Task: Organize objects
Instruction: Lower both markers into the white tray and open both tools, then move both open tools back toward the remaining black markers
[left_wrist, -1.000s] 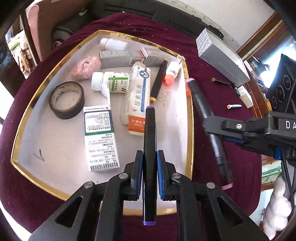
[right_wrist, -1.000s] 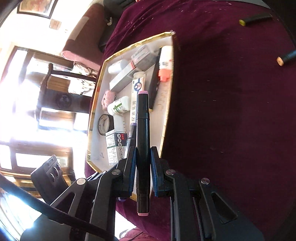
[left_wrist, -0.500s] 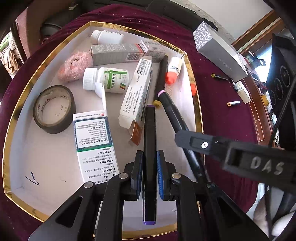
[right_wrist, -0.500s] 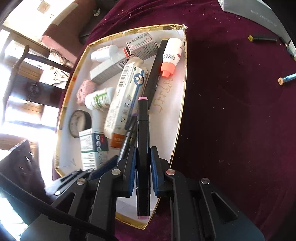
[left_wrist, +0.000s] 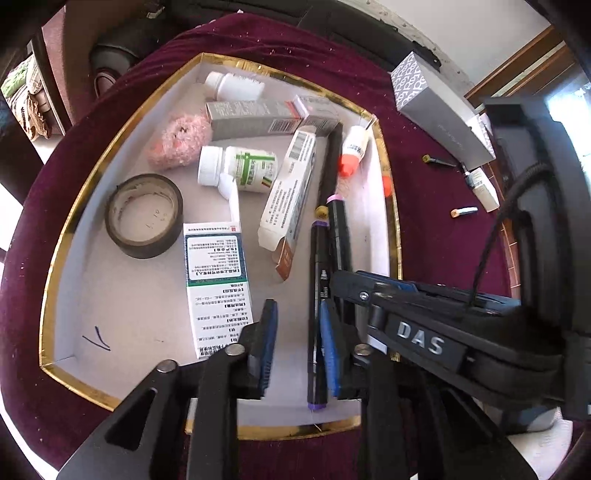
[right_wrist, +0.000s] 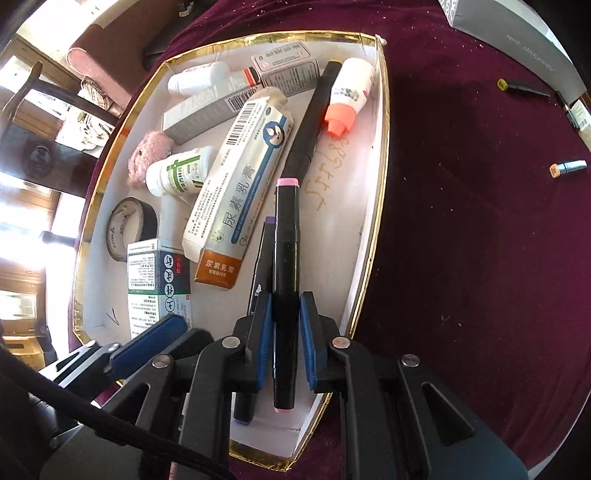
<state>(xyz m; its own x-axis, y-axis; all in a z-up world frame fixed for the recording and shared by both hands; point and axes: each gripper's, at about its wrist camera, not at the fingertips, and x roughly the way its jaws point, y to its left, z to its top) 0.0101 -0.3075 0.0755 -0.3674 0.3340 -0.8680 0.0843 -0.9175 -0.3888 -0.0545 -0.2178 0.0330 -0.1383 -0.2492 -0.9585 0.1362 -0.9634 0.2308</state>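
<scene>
A gold-rimmed white tray (left_wrist: 62, 254) (right_wrist: 371, 229) on a maroon cloth holds boxes, bottles and markers. My left gripper (left_wrist: 297, 343) is open over the tray's near end. A black purple-capped marker (left_wrist: 317, 314) (right_wrist: 258, 273) lies on the tray floor against its right finger. My right gripper (right_wrist: 284, 332) holds a black pink-capped marker (right_wrist: 285, 266) (left_wrist: 338, 236) between its pads, low in the tray beside the purple one. The jaws look slightly parted; I cannot tell whether they still grip it.
The tray also holds a black tape roll (left_wrist: 144, 216), a pink fluffy ball (left_wrist: 179, 140), white pill bottles (left_wrist: 236, 168), medicine boxes (left_wrist: 216, 280) (right_wrist: 240, 184), an orange-capped bottle (right_wrist: 347, 96). Outside it lie a grey box (left_wrist: 439, 110) and small pens (right_wrist: 569, 168).
My left gripper has opened and let the purple marker down onto the tray floor. My right gripper has moved the pink marker down into the tray beside it.
</scene>
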